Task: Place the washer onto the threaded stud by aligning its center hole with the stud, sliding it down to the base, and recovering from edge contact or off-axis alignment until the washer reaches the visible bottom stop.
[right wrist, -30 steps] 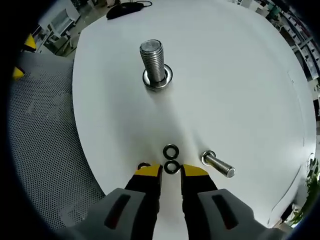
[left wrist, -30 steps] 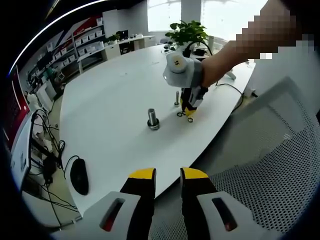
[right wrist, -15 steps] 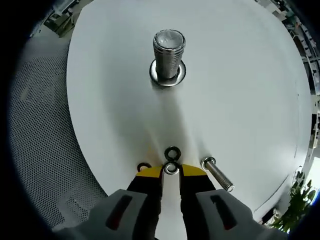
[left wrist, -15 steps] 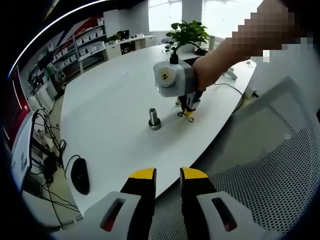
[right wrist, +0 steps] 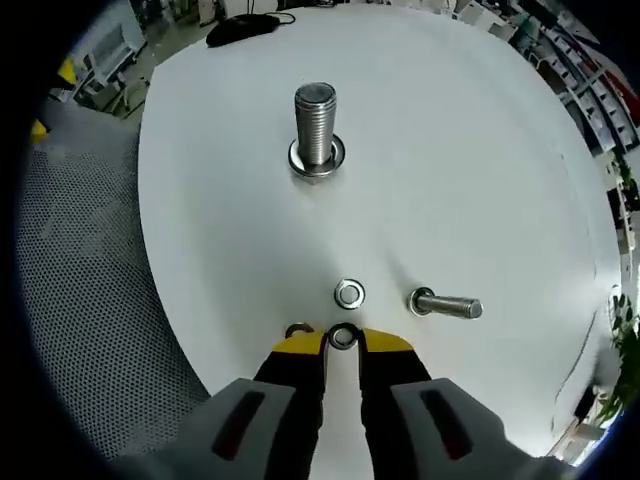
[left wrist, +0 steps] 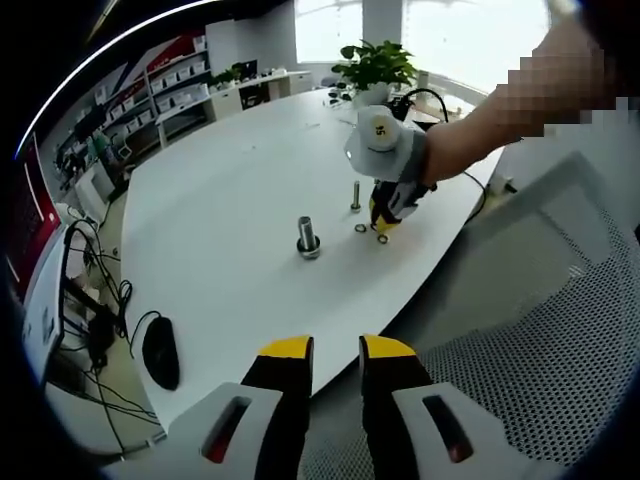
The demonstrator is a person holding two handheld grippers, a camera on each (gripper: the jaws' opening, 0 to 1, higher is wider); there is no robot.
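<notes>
Right tongs (right wrist: 342, 341) are nearly together, pinching a washer (right wrist: 342, 337) at the tips, low over the white table (right wrist: 480, 180) — a second washer (right wrist: 348, 294) lies just ahead, a smaller bolt (right wrist: 446, 305) beside it. The threaded stud (right wrist: 316, 132) stands upright, well apart. Left tongs (left wrist: 335, 352) hang slightly apart, holding nothing, off the table edge.

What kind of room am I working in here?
Most likely an open office: a large white meeting table, shelving units along the far wall, a potted plant near the windows, and a computer mouse on the table edge.

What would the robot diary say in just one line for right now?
stage: pick-up | right gripper: jaws pinching small metal washer on white table | big upright threaded steel stud: bare | left gripper: idle, off table
</notes>
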